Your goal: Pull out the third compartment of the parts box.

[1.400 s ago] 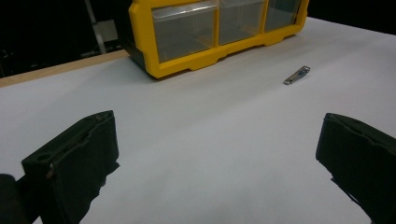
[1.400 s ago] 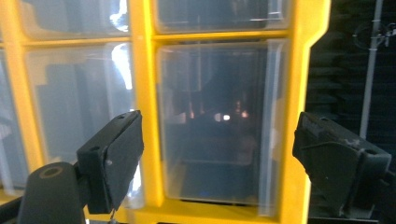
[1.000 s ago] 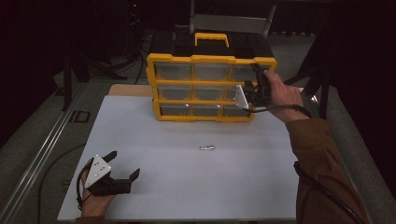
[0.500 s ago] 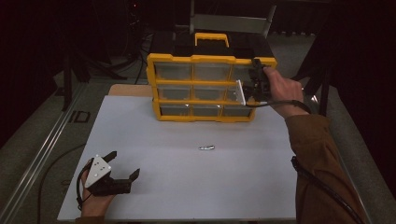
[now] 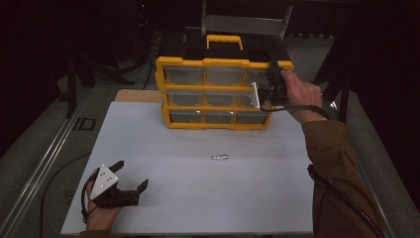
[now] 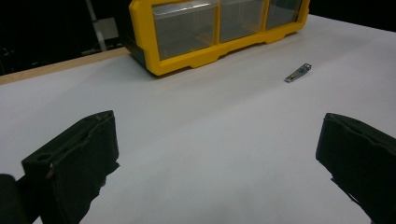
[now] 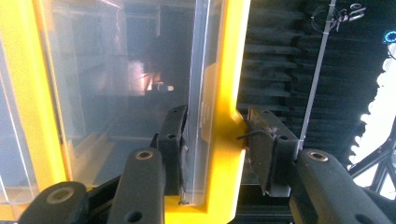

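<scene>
Since the drawer cabinet (image 5: 218,94) at the back of the table (image 5: 247,198) gets pinched by the right gripper (image 7: 215,140) across its yellow frame and the clear top-right drawer (image 7: 126,93), I'd guess pulling drags or tips the whole thing. Left gripper (image 5: 130,179) rests wide open and empty near the front edge, well apart from the small metal clip (image 5: 219,157) mid-table, so nothing's bracing it.

lab/studio — dark foam-lined walls (image 7: 280,60) | white table (image 5: 198,198)

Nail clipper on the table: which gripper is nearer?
Left, marginally. The left gripper rests open, down-left of the nail clipper; the right gripper is up at the organizer's right frame.
</scene>
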